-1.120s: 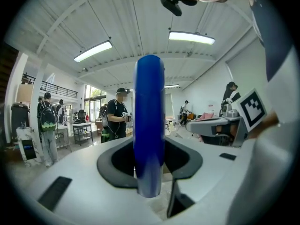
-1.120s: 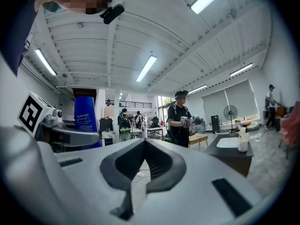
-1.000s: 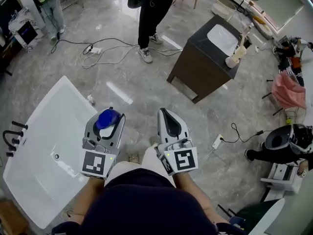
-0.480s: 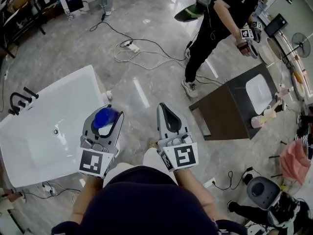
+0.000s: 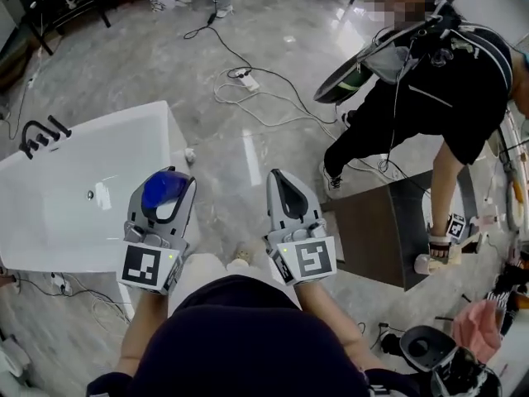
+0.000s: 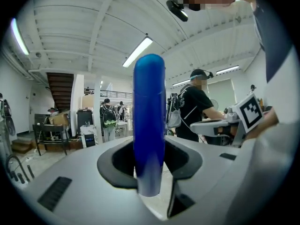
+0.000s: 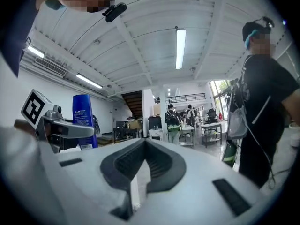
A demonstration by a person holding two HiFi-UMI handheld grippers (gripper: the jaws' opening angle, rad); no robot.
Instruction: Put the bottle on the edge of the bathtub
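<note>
Marble floor (image 5: 248, 139), white bathtub (image 5: 50, 213) at nine o'clock; my left gripper (image 5: 171, 180) jaws clamp blue bottle (image 6: 149, 125); right gripper (image 5: 279, 179) jaws closed, empty; both point twelve o'clock.

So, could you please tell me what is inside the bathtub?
Only a drain shows inside the white bathtub; its near right corner is covered by the left gripper and the blue bottle it holds.

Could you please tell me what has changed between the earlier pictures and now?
The person has turned, so the bathtub now lies across the left instead of slanting, and the dark cabinet has slid to the lower right. Nothing was grabbed or released: the left tongs stay shut on the blue bottle, the right tongs shut and empty.
</note>
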